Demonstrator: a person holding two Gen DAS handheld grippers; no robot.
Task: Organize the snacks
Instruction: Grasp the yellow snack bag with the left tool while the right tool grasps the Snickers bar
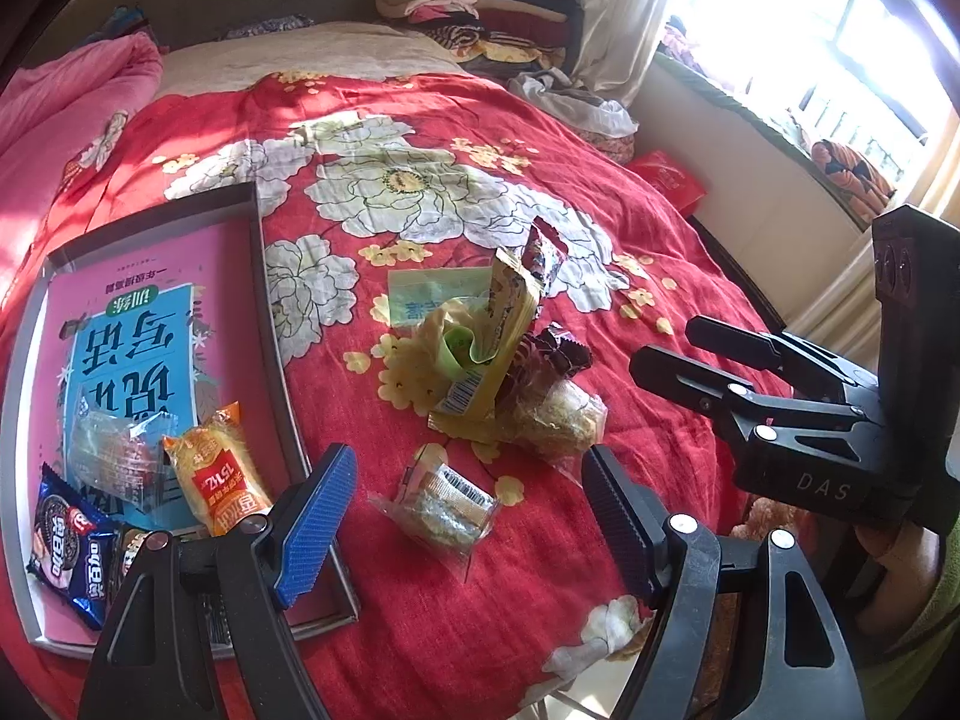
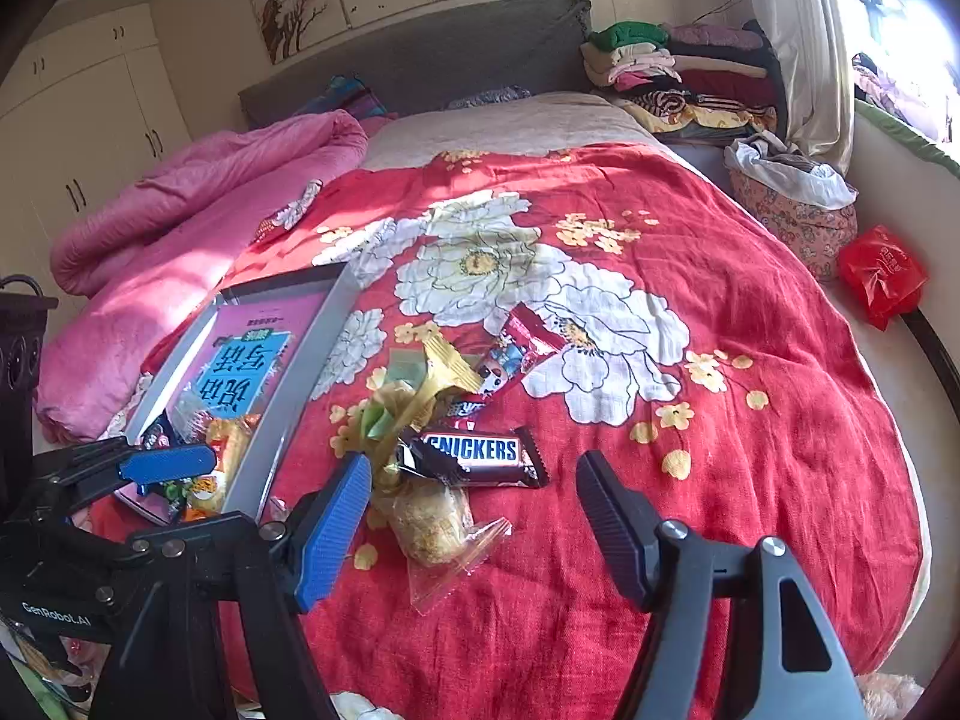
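Note:
A heap of snacks lies on the red flowered blanket (image 1: 456,138): a yellow packet (image 1: 492,336), a clear-wrapped cake (image 1: 558,420), a small clear packet (image 1: 444,504). In the right wrist view a Snickers bar (image 2: 474,456) lies above the clear-wrapped cake (image 2: 432,522), with a red packet (image 2: 522,342) behind. A grey tray (image 1: 273,324) holds a pink book, an orange packet (image 1: 216,468) and an Oreo packet (image 1: 66,546). My left gripper (image 1: 468,522) is open over the small clear packet. My right gripper (image 2: 474,516) is open over the cake and Snickers.
A pink quilt (image 2: 180,198) lies at the left of the bed. Folded clothes (image 2: 678,72) are stacked at the headboard. A red bag (image 2: 882,276) and a cloth bundle (image 2: 792,198) lie at the bed's right edge, by the window wall.

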